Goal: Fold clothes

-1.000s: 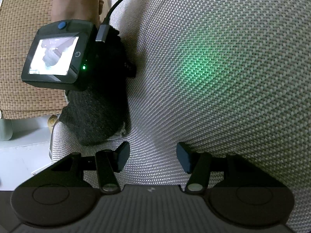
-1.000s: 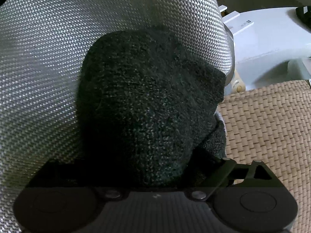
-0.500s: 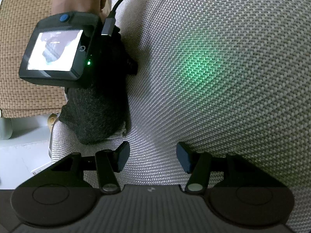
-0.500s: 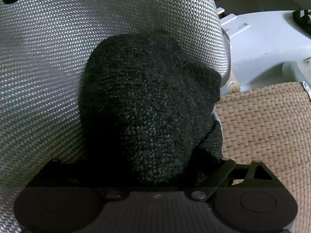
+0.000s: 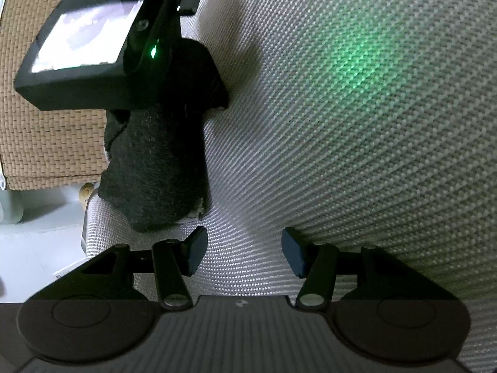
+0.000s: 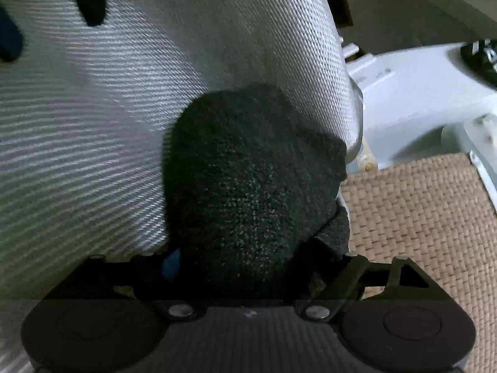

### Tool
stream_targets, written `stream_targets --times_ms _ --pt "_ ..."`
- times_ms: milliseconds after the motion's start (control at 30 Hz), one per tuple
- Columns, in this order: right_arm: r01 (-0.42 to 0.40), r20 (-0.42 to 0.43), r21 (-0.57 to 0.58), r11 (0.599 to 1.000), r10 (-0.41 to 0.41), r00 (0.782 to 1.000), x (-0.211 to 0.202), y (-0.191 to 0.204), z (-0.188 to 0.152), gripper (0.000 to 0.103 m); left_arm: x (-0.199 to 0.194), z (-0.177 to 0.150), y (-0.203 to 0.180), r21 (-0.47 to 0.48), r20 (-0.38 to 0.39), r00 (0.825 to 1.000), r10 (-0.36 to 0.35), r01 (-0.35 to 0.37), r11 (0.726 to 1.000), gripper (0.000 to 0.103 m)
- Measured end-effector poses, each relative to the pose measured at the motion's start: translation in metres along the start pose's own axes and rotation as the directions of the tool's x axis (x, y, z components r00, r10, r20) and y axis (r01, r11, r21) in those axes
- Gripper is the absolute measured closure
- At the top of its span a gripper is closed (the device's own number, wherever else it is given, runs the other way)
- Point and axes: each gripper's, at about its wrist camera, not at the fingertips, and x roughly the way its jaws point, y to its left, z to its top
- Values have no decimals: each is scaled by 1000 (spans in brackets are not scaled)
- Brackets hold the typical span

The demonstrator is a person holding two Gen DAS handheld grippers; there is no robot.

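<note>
1. Since the earlier frames, pulled back a little from the dark knitted sock, which now sits lower and smaller in the right wrist view; camera box tilted and blurred at upper left of the left wrist view.
2. Right gripper: jaws just been closing, sock bundle between them; fingers mostly hidden behind the knit, so cannot tell whether the pads press on it.
3. Left gripper: roughly half open at lower centre, nothing between the fingers, only grey woven cushion beyond.
4. Sock at centre left of the left wrist view, lying on the cushion's edge, beneath the camera box.
5. Green light patch on the cushion, upper right.
6. Tan woven mat at right of the right wrist view, beside the sock; pale floor farther back.
</note>
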Motion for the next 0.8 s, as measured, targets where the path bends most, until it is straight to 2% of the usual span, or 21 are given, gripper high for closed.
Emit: stream_targets --times_ms 67,100,167,433,600,800 --pt "-11 23 -11 1000 11 1000 3 0 1 24 -4 0 -1 -3 0 1000 -4 4 1000 46" --pt "-17 29 -14 1000 17 999 -5 3 1 25 -7 -3 -1 -5 -1 1000 -7 7 1000 46" --pt "-30 33 -11 999 30 999 -48 18 0 27 -11 -2 -2 -7 -1 1000 -10 10 1000 46" --pt "-110 76 -22 994 111 991 -98 35 -8 31 -26 9 -7 -25 12 999 -33 34 999 46" --pt "-130 100 -69 989 136 986 -128 50 -19 42 -36 17 -13 -30 19 999 -43 44 999 46" --pt "-151 99 -80 985 158 982 -160 58 -30 42 -48 31 -15 -42 23 998 -60 61 997 46"
